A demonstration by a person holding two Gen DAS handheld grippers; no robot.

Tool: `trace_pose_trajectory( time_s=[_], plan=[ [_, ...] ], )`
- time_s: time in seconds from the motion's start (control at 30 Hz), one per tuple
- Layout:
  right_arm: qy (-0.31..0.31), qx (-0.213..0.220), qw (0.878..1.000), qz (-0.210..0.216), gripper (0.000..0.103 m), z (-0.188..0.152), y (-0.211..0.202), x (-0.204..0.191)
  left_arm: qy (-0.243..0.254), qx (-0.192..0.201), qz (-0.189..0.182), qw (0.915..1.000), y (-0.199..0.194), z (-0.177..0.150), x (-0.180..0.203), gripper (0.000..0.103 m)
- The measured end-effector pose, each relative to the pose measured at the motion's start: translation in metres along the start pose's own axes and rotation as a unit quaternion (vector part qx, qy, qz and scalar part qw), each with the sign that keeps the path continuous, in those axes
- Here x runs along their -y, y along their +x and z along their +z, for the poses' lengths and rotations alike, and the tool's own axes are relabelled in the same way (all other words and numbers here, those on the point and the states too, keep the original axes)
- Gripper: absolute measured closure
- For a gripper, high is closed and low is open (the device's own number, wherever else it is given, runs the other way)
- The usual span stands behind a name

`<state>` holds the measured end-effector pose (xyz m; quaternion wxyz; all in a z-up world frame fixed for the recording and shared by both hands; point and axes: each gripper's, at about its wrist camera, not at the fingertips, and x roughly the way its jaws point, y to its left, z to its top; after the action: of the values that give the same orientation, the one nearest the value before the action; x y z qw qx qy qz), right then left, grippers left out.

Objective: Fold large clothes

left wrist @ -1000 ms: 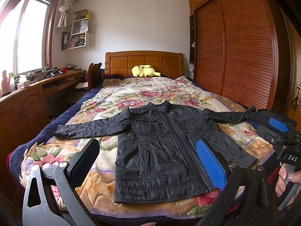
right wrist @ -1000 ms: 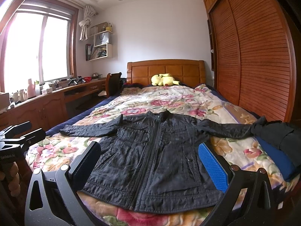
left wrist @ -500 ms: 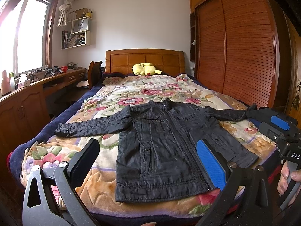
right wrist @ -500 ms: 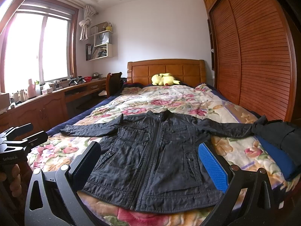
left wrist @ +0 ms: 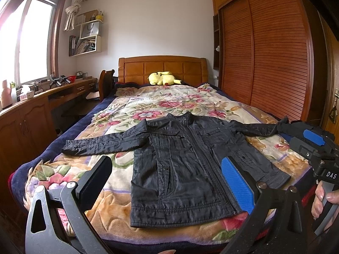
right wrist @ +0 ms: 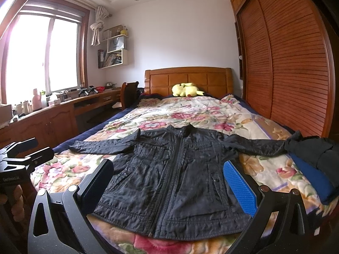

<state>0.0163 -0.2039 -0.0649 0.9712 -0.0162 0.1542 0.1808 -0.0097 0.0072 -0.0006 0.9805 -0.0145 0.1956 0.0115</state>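
Note:
A black jacket point(left wrist: 182, 165) lies flat and face up on the floral bedspread point(left wrist: 161, 103), zipped, with both sleeves spread sideways. It also shows in the right wrist view point(right wrist: 175, 175). My left gripper point(left wrist: 167, 182) is open and empty, held above the bed's foot over the jacket's hem. My right gripper point(right wrist: 169, 182) is open and empty, also above the hem; it shows at the right of the left wrist view point(left wrist: 313, 146). The right sleeve's end point(right wrist: 296, 141) meets a dark bundle point(right wrist: 320, 152) at the bed's right edge.
A yellow plush toy point(left wrist: 163, 78) lies by the wooden headboard point(left wrist: 161, 67). A long wooden desk point(left wrist: 31, 105) with clutter runs along the left wall under the window. A slatted wardrobe point(left wrist: 264, 53) stands close on the right. A chair point(left wrist: 106, 84) is beside the bed.
Both grippers have shifted slightly, so the jacket sits a little lower and closer in view. The jacket has not moved and both grippers stay open.

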Motion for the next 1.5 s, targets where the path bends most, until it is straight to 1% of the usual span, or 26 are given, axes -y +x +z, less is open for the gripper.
trace_pose_trajectory(
  time_s=[0.13, 0.3, 0.6, 0.77, 1.0, 1.17, 1.23, 1.33, 1.5],
  plan=[
    [-0.001, -0.003, 1.0, 0.002, 0.0, -0.001, 0.002, 0.0, -0.003, 0.0, 0.005, 1.0, 0.003, -0.001, -0.001, 0.0],
    [-0.003, -0.007, 1.0, 0.005, 0.0, -0.002, 0.007, -0.001, -0.007, -0.01, 0.009, 0.9999, 0.009, -0.003, -0.008, 0.0],
    [-0.02, -0.02, 0.999, 0.021, 0.0, -0.004, 0.028, -0.011, -0.02, -0.026, 0.019, 0.9993, 0.022, -0.02, -0.037, 0.0],
    [-0.022, -0.035, 0.999, 0.032, 0.0, -0.007, 0.049, -0.013, -0.032, -0.035, 0.031, 0.9984, 0.034, -0.033, -0.054, 0.0],
    [-0.024, -0.06, 0.997, 0.049, 0.0, -0.012, 0.08, -0.016, -0.046, -0.057, 0.046, 0.9962, 0.05, -0.051, -0.08, 0.0],
    [-0.035, -0.071, 0.995, 0.055, 0.0, -0.015, 0.102, -0.023, -0.046, -0.073, 0.059, 0.9945, 0.066, -0.064, -0.099, 0.0],
    [-0.039, -0.074, 0.995, 0.058, 0.0, -0.017, 0.113, -0.025, -0.048, -0.081, 0.063, 0.9935, 0.075, -0.069, -0.106, 0.0],
    [-0.041, -0.084, 0.993, 0.077, 0.0, -0.019, 0.137, -0.027, -0.052, -0.098, 0.067, 0.9915, 0.092, -0.076, -0.117, 0.0],
    [-0.061, -0.088, 0.991, 0.084, 0.0, -0.02, 0.173, -0.03, -0.05, -0.111, 0.082, 0.9892, 0.114, -0.084, -0.134, 0.0]
  ],
)
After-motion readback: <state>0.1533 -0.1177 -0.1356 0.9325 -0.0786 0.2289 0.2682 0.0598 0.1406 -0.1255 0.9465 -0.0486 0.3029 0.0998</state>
